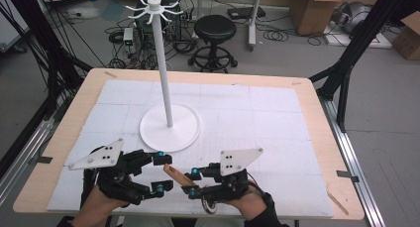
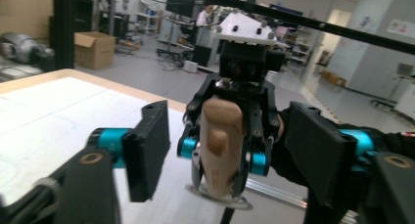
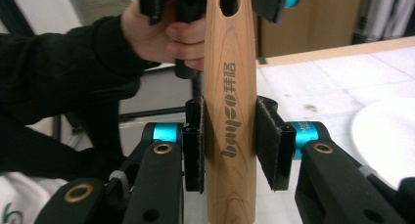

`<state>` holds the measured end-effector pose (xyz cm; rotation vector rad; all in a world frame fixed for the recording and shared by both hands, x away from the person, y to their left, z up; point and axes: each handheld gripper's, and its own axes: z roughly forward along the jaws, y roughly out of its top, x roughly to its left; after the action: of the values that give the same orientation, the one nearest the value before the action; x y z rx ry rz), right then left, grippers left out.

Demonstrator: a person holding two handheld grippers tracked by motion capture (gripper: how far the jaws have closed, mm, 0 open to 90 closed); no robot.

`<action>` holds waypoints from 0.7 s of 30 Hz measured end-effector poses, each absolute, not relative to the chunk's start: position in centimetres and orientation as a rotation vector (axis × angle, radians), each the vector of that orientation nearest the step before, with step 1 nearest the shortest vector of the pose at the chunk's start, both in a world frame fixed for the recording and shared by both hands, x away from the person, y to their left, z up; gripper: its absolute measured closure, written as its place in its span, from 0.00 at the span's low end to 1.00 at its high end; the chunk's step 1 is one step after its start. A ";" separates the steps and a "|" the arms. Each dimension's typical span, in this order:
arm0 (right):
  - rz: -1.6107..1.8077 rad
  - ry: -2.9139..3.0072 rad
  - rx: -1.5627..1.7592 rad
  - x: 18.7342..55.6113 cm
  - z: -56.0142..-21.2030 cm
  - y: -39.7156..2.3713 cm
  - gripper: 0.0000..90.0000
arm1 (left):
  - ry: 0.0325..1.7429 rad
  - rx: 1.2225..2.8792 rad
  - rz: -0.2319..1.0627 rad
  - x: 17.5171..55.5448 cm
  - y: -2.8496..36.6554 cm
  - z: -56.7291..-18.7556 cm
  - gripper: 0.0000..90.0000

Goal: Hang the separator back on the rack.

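A wooden utensil handle with printed lettering and a slot near its end lies level between the two grippers near the table's front edge. My right gripper is shut on it; in the right gripper view both pads press the handle's sides. My left gripper faces it from the left, open. Its pads stand on either side of the handle's free end, with gaps on both sides. A round metal part shows beneath the right hand.
A white stand with a tall pole and hooked arms at the top rises from a round base at the table's middle. A white mat covers the wooden table. A stool and boxes stand on the floor beyond.
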<state>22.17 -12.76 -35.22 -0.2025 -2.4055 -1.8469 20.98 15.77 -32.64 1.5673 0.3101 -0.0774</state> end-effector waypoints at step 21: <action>-1.891 -2.338 -0.202 21.9 -35.4 -12.0 0.53 | 0.295 1.587 -0.014 20.7 15.6 -32.3 0.77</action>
<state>21.89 -11.97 -35.38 -0.2021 -2.3380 -1.8913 20.66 15.58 -32.35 1.5871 0.2950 -0.0140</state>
